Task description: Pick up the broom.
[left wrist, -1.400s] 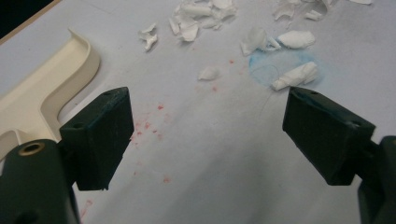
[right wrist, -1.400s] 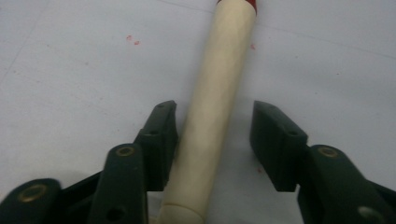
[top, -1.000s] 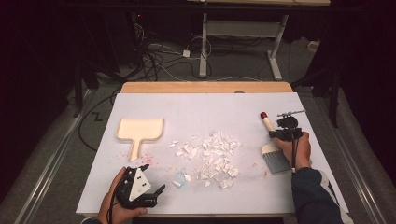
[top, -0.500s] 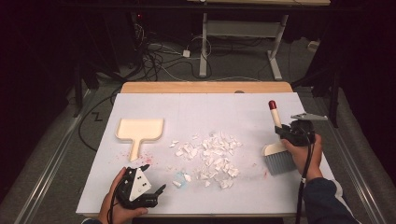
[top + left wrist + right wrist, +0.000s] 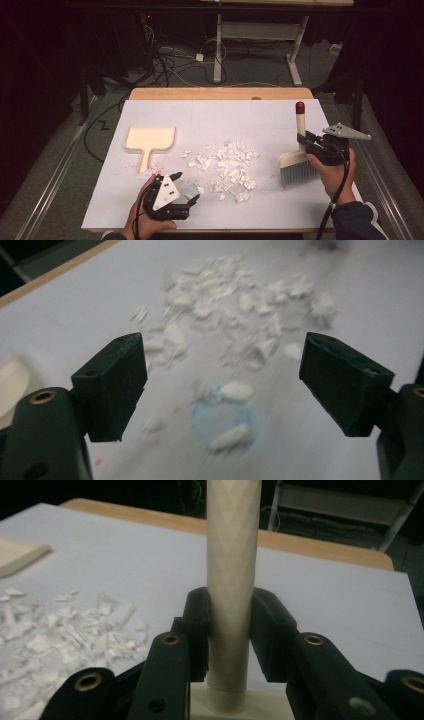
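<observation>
One cream dustpan [image 5: 150, 140], one hand brush [image 5: 298, 159] with a red-tipped handle, two handheld grippers, left [image 5: 184, 191] and right [image 5: 306, 140], one scattered heap of white scraps [image 5: 225, 169] too many to count

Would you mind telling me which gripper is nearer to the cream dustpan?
Left. The left gripper sits below and just right of the dustpan; the right gripper, holding the brush, is across the table.
</observation>
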The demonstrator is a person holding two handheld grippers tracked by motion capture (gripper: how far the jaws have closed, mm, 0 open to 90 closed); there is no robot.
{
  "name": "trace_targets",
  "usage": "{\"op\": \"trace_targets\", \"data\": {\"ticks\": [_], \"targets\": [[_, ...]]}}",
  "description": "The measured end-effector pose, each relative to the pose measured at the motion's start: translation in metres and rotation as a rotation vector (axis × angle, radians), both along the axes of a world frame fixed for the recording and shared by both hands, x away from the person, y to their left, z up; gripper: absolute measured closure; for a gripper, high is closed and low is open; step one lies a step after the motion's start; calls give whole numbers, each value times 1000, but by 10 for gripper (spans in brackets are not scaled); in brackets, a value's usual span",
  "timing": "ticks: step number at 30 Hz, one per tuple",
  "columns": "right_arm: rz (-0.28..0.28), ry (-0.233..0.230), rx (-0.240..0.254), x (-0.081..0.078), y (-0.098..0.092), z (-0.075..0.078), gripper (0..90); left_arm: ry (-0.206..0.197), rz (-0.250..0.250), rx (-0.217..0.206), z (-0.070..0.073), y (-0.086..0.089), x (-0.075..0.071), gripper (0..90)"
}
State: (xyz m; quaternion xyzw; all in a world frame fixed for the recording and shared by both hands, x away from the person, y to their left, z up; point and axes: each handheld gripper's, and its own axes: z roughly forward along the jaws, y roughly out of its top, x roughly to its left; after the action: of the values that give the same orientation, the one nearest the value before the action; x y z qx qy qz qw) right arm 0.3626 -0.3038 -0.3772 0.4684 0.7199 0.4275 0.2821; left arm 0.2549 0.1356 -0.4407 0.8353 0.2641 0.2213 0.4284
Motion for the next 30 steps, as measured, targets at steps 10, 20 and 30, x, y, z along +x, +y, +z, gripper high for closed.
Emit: {"op": "trace_targets", "data": {"ticks": [10, 20, 30], "targets": [[120, -84, 1, -30, 42, 22, 715, 25, -166, -159, 36, -86, 14, 207], [253, -105, -8, -54, 83, 25, 714, 50, -158, -212, 27, -139, 34, 332], [325, -114, 5, -68, 95, 27, 712, 125, -217, -286, 18, -130, 44, 614]]}}
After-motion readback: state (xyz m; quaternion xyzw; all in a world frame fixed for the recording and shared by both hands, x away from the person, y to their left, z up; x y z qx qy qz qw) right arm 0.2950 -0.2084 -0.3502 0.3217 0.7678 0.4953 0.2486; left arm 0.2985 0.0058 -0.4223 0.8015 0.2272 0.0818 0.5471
